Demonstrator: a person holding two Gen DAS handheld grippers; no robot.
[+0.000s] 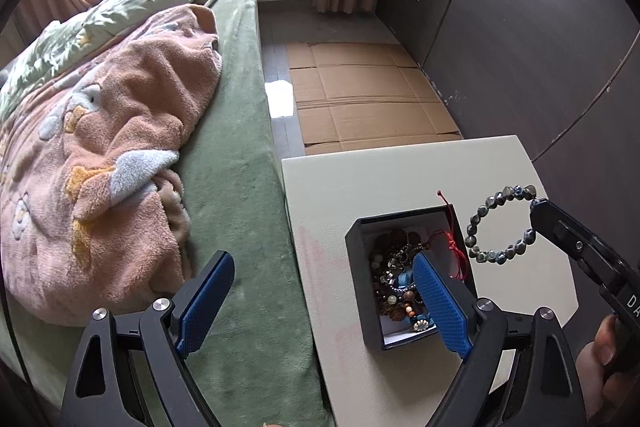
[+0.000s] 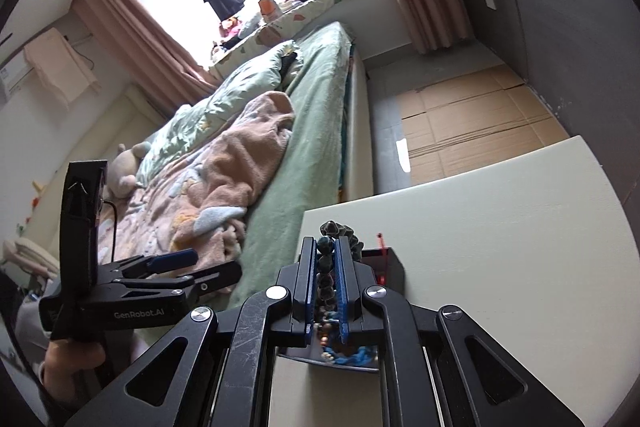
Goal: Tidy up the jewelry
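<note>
A black open box [image 1: 362,267] full of mixed bead jewelry [image 1: 394,279] sits on the white table [image 1: 344,183]; a red cord [image 1: 452,223] hangs over its far wall. My right gripper [image 1: 534,215] is shut on a dark bead bracelet [image 1: 486,215] and holds it in the air just right of the box. In the right wrist view the bracelet [image 2: 332,239] is pinched between the blue pads of that gripper [image 2: 329,247], above the box [image 2: 394,265]. My left gripper [image 1: 320,271] is open and empty, one finger over the box, the other over the bed.
A bed with a green sheet [image 1: 236,163] and a pink blanket [image 1: 116,131] lies directly left of the table. Flattened cardboard [image 1: 360,91] covers the floor beyond the table. A dark wardrobe wall [image 1: 520,27] runs along the right.
</note>
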